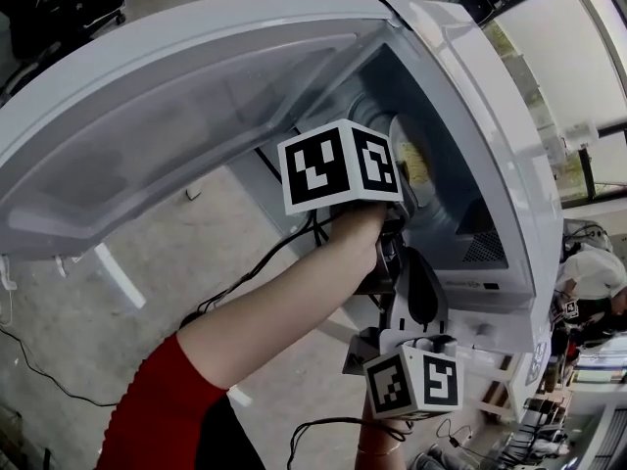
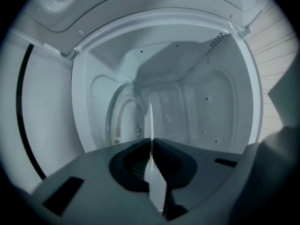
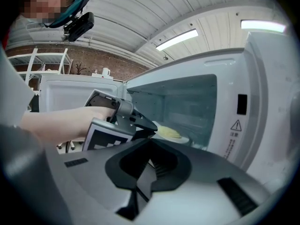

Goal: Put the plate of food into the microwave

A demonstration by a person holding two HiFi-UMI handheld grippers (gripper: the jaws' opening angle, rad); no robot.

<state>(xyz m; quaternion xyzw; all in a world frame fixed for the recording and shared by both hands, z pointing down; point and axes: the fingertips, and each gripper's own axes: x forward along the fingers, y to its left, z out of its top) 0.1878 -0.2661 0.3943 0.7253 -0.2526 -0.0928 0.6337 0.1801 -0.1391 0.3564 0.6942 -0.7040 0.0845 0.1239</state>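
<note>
Forearm (image 1: 294, 292) stretched forward, the left gripper (image 2: 151, 149) reaches into the open microwave (image 3: 262, 102), jaws clamped on the plate of food (image 3: 182, 138) low in the cavity; the right gripper (image 3: 144, 172) hangs outside, closed, empty.

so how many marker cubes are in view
2. One cube on the left gripper, reaching into the microwave; the other cube on the right gripper, lower, outside it.

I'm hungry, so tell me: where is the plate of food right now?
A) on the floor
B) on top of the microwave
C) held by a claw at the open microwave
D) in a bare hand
C: the left claw pinches the plate by its rim, with the food on it, in the mouth of the open microwave.
</note>
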